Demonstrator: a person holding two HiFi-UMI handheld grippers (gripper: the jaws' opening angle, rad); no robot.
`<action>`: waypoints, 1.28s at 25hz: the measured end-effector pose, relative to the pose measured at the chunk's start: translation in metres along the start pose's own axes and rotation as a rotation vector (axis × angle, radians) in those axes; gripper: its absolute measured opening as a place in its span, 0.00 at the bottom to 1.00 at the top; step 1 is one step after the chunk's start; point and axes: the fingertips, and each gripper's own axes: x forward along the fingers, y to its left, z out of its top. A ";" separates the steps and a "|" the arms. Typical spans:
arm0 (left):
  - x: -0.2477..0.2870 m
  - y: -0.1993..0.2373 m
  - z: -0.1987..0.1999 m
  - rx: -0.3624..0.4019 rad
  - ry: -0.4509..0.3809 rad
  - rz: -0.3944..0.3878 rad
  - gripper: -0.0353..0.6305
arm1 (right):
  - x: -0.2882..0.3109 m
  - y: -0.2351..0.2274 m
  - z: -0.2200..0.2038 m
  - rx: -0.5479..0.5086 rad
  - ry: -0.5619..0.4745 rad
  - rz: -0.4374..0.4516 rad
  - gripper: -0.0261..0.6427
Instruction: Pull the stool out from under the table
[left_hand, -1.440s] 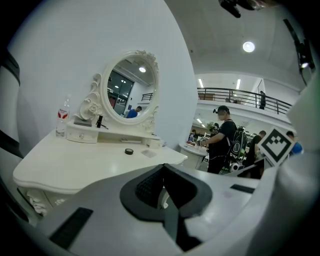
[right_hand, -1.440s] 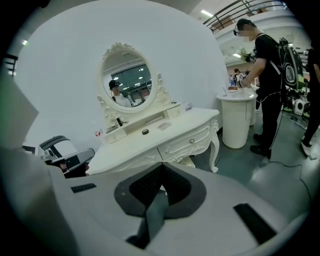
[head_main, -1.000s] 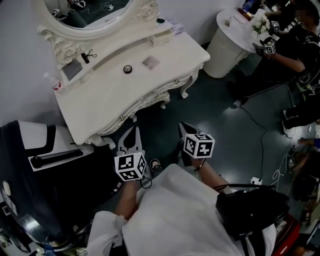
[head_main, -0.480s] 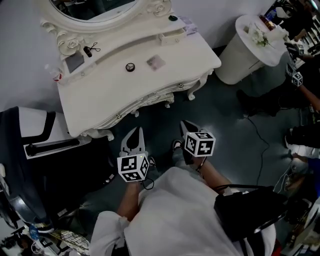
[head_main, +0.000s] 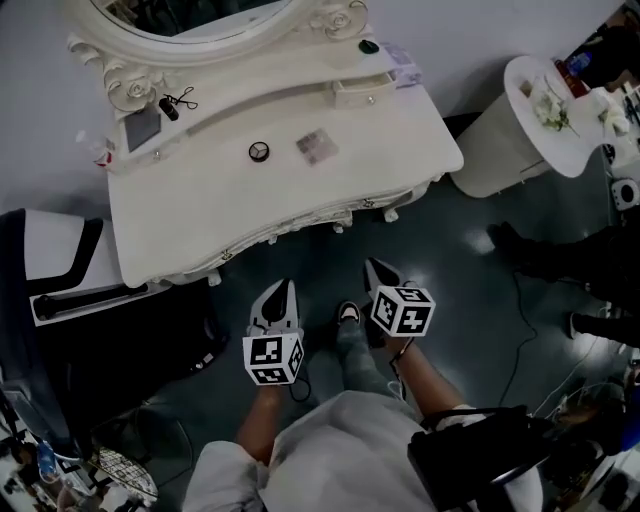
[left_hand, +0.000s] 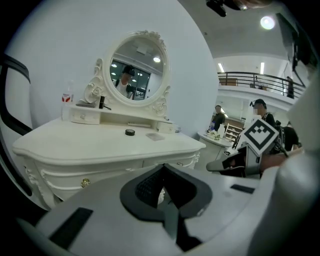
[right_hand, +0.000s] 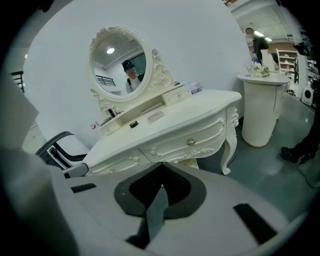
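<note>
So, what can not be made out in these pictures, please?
- No stool shows. In the head view the top of the dressing table covers the space beneath it. In the gripper views the bodies of the left hand-held gripper and the right hand-held gripper block most of that space.
- The small round dark thing on the tabletop is too small to name.
- The mirror is cut off by the head view's top edge.
- The black-and-white chair is cut off by its left edge.

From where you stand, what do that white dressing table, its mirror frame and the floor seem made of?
The dressing table looks like wood painted cream, satin: carved edges, soft sheen. The mirror frame, same paint, could be carved wood or moulded resin. The floor seems a smooth dark coating, glossy from its reflections.
</note>
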 end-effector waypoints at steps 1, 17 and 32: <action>0.008 0.001 -0.005 -0.001 0.006 0.000 0.07 | 0.008 -0.004 -0.003 0.004 0.006 0.003 0.04; 0.131 0.028 -0.146 0.018 0.102 -0.075 0.07 | 0.134 -0.074 -0.118 0.129 0.050 -0.019 0.04; 0.196 0.075 -0.304 0.068 0.151 -0.036 0.07 | 0.239 -0.143 -0.252 0.072 0.066 0.022 0.04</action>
